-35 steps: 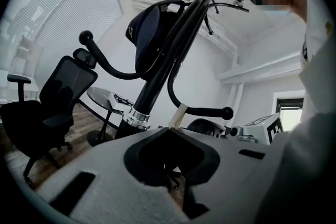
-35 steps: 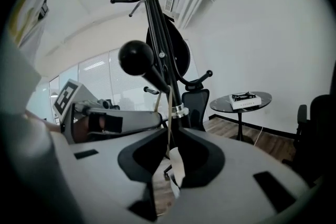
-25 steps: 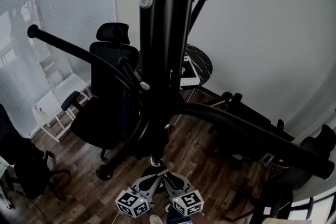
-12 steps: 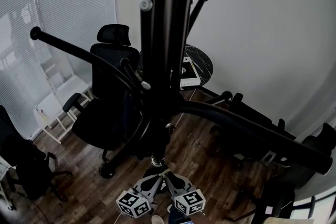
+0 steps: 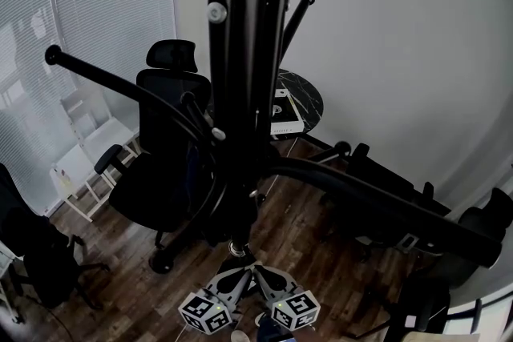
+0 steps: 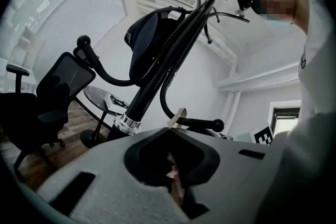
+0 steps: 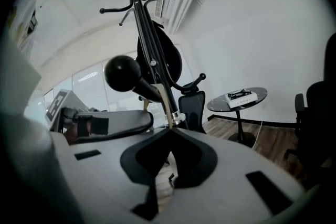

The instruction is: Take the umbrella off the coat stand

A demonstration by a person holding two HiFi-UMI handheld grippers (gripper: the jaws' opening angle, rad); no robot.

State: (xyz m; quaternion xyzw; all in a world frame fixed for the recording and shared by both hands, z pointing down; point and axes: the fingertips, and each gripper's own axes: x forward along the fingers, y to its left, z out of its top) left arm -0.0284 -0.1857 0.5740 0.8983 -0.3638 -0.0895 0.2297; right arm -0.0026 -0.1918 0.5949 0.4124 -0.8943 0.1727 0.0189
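The black coat stand [image 5: 240,52] rises through the middle of the head view, its knobbed arms spreading out. A furled black umbrella [image 6: 157,71] hangs along the pole, with a silver ring [image 5: 237,248] near its lower end. Both grippers sit low under it, marker cubes side by side. My left gripper [image 5: 232,278] and right gripper [image 5: 260,278] point up at the ring, jaws closed together. A tan strap [image 6: 177,115] hangs right at the tip of the left gripper [image 6: 170,131]. It also reaches the right gripper [image 7: 169,131]. Whether either pinches it is hidden.
A dark cap [image 6: 147,44] hangs on the stand. A black office chair [image 5: 164,148] stands left of the pole, a round dark table [image 5: 309,96] with a book [image 5: 282,116] behind it. More dark chairs crowd the right. Blinds [image 5: 88,28] cover the left wall.
Both marker cubes have drifted slightly to the right in the head view. The stand and umbrella hang as before.
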